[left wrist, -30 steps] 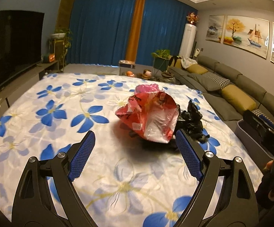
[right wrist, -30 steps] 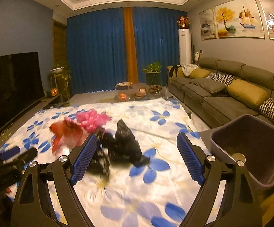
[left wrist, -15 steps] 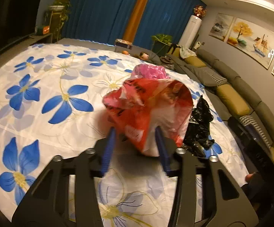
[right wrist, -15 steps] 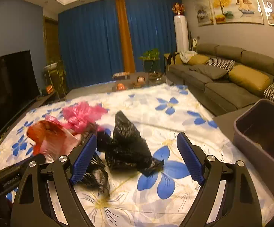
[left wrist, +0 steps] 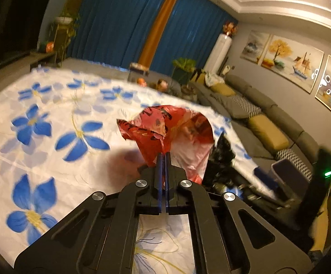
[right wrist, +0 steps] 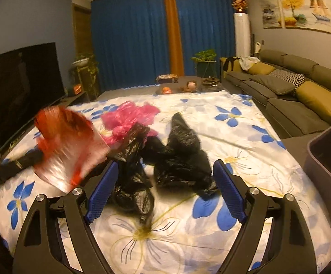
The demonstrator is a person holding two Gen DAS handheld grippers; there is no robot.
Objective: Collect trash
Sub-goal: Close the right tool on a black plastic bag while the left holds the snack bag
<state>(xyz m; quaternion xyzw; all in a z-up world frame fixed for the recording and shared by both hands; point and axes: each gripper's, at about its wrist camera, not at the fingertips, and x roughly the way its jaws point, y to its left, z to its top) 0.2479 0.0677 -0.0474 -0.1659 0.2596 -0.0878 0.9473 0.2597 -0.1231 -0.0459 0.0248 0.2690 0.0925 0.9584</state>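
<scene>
In the right wrist view the red plastic bag [right wrist: 67, 150] is smeared by motion at left. The left gripper [left wrist: 164, 159] is clamped on its lower edge at frame centre. The right gripper [right wrist: 165, 182], its jaws closing, brackets the black bags [right wrist: 179, 159] untouched; only this view shows the pink bag [right wrist: 129, 116] and the grey bin [right wrist: 327, 159], cut off at right.

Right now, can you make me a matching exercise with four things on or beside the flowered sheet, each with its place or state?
Things:
1. red bag
2. pink bag
3. black bag
4. grey bin

States:
A. beside the sheet, near the sofa
B. pinched in the shut left claw
C. between the open right claw's fingers
D. on the sheet, behind the others

Pairs: 1-B, 2-D, 3-C, 4-A
</scene>
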